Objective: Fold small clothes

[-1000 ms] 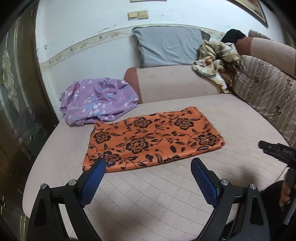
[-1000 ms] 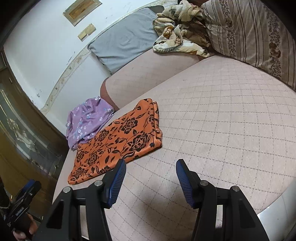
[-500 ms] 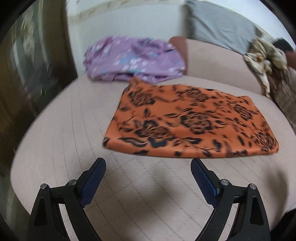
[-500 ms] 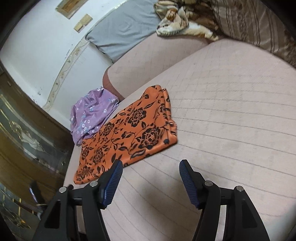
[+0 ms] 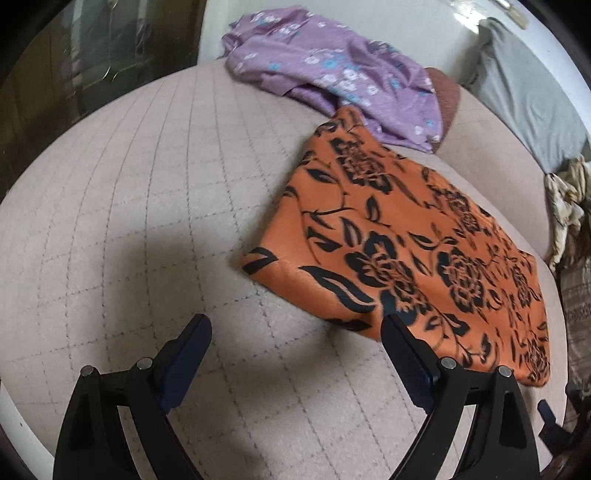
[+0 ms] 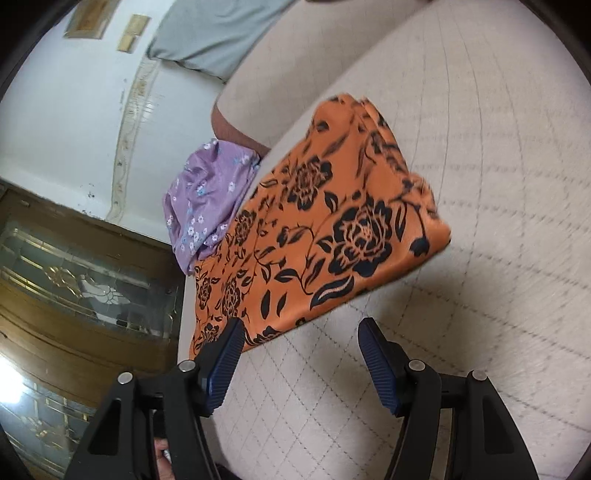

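Orange cloth: lies flat on the sofa seat, touching the purple garment.
Left gripper: jaws wide apart, empty, near one corner.
Right gripper: jaws apart, empty, near the front edge.
Risk: pads may catch only the top layer, so the fold comes out crooked.

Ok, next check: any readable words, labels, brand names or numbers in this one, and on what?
None. The orange floral cloth and the purple garment carry only flower prints.
The framed picture on the wall is too blurred to tell whether it holds text.
The grippers show no marking.
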{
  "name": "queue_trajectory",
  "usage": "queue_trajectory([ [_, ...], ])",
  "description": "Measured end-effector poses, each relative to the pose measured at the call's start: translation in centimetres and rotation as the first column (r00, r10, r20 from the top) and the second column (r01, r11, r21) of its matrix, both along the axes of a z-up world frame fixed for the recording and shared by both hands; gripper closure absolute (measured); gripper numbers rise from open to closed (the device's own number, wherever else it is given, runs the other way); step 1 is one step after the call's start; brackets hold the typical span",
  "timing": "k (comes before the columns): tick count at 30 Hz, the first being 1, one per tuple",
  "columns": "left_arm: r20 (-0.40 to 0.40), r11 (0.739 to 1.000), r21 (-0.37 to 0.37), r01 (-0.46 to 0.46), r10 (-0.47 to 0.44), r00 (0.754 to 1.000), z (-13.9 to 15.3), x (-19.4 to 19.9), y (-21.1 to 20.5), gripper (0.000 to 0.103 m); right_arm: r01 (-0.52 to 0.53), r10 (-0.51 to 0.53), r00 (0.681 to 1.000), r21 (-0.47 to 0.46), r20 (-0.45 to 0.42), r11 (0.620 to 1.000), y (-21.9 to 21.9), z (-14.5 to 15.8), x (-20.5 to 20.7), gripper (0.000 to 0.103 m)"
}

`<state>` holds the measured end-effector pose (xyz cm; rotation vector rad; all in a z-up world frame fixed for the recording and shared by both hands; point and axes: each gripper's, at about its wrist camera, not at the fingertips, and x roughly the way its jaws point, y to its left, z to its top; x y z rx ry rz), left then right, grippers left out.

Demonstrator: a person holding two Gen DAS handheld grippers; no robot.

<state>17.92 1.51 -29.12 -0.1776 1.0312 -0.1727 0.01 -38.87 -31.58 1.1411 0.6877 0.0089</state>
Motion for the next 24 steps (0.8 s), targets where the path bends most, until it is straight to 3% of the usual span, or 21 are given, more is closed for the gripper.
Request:
queue_trajectory([
  [2,0.019,1.000,0.017,-0.008,0.008,1.000,0.1,0.3,-0.2,0.011,0.013,-0.012,1.000,0.038,-0.013,0.999,-0.3,-0.8,0.4,0.035],
  [5,0.022,1.000,0.013,-0.009,0.008,1.000,0.0,0.8,-0.5,0.023,0.049,-0.044,0.997,0.090,-0.061,0.995,-1.0,-2.3,1.2,0.035],
  [7,0.027,1.000,-0.012,-0.009,0.009,1.000,0.1,1.1,-0.5,0.040,0.081,-0.070,0.993,0.110,-0.098,0.991,-1.5,-3.2,1.6,0.035],
  [9,0.017,0.998,-0.059,0.004,-0.003,1.000,0.1,1.6,-0.6,0.048,0.109,-0.094,0.990,0.149,-0.109,0.983,-2.1,-3.9,1.7,0.036],
  [14,0.019,0.996,-0.090,-0.014,0.016,1.000,-0.1,1.9,-0.7,0.045,0.166,-0.150,0.984,0.185,-0.098,0.969,-3.3,-4.5,2.6,0.035],
  [16,0.021,0.993,-0.118,-0.007,0.009,1.000,-0.1,2.1,-0.7,0.032,0.186,-0.172,0.981,0.185,-0.088,0.965,-3.6,-4.5,3.1,0.035],
  [18,0.027,0.990,-0.138,-0.008,0.012,1.000,-0.1,2.5,-0.9,0.027,0.199,-0.188,0.979,0.177,-0.078,0.964,-3.8,-4.5,3.7,0.035],
  [24,0.051,0.986,-0.164,-0.025,0.034,0.998,-0.2,3.8,-1.7,0.030,0.243,-0.241,0.970,0.166,-0.029,0.956,-4.4,-4.6,5.7,0.036],
])
